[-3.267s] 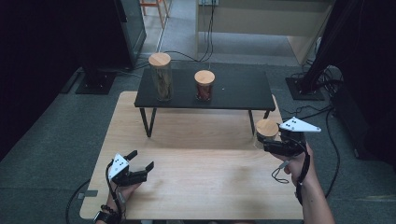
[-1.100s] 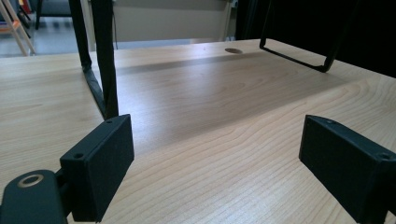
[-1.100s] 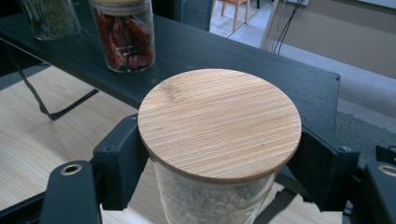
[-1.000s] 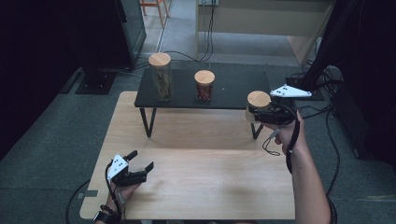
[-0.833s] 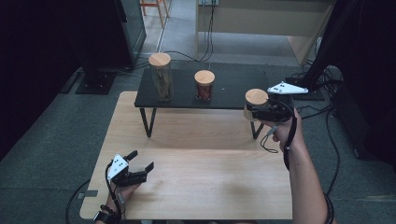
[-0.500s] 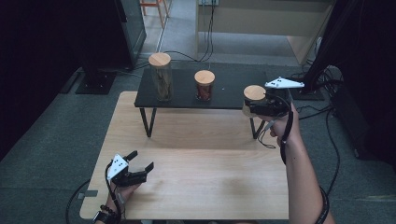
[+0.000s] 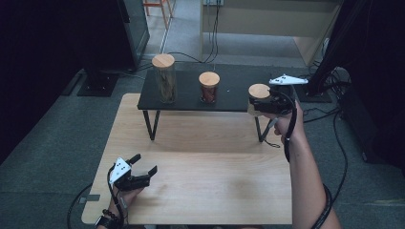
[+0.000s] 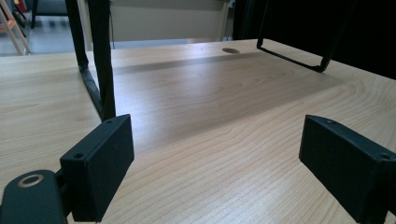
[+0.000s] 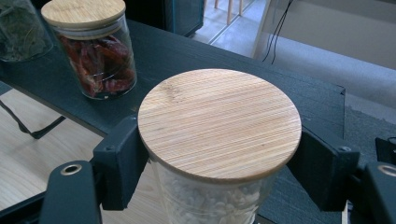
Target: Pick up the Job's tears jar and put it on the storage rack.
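My right gripper (image 7: 256, 106) is shut on a glass jar (image 7: 258, 97) with a round wooden lid (image 9: 219, 119) and white grains inside. It holds the jar above the right end of the black shelf (image 7: 229, 98). In the right gripper view both jaws press the jar's sides just under the lid. A short jar of red chillies (image 7: 209, 86) (image 9: 95, 49) stands mid-shelf, and a tall jar with dried brownish contents (image 7: 164, 78) stands at the shelf's left end. My left gripper (image 7: 145, 164) rests open low over the wooden table (image 7: 200, 162) at the front left, nothing between its jaws.
The black shelf stands on thin metal legs (image 7: 150, 125) on the far half of the table. Its legs (image 8: 99, 60) rise just ahead of the left gripper. Cables (image 7: 334, 95) lie on the floor to the right, beside dark furniture.
The right hand has carried the white-grain jar up and leftward, from beside the shelf's right end to above it. The left gripper has stayed in place.
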The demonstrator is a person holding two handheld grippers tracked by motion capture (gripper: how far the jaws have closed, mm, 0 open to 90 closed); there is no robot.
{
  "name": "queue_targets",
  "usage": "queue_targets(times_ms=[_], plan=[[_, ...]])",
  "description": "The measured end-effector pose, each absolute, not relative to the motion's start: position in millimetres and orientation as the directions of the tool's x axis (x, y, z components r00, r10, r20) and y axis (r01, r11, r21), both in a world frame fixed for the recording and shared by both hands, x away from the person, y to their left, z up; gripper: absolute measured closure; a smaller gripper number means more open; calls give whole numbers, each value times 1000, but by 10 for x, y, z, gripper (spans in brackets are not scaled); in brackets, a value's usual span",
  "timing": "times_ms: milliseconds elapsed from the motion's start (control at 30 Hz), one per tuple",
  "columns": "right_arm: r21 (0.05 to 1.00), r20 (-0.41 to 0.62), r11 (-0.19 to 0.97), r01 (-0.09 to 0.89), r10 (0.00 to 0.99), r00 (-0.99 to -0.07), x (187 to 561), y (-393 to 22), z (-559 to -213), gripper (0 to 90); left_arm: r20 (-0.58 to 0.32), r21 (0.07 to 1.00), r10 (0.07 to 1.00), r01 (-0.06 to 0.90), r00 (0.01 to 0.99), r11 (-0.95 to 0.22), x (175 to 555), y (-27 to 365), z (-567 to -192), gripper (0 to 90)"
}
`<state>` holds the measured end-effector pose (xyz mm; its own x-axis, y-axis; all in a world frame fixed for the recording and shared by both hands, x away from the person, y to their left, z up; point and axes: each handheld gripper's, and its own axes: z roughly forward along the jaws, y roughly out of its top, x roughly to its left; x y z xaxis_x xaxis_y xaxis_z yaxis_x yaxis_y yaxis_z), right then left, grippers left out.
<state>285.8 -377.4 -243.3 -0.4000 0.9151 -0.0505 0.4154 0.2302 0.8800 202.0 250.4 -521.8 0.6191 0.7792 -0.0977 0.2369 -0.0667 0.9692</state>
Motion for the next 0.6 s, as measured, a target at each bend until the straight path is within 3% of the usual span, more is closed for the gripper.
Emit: queue_targets(times_ms=[600], plan=[[891,-15,189,412,921,-390,3074,-3801,-2566,253,-96,969,778,237,620,-68,2023,2502,-5217,102]])
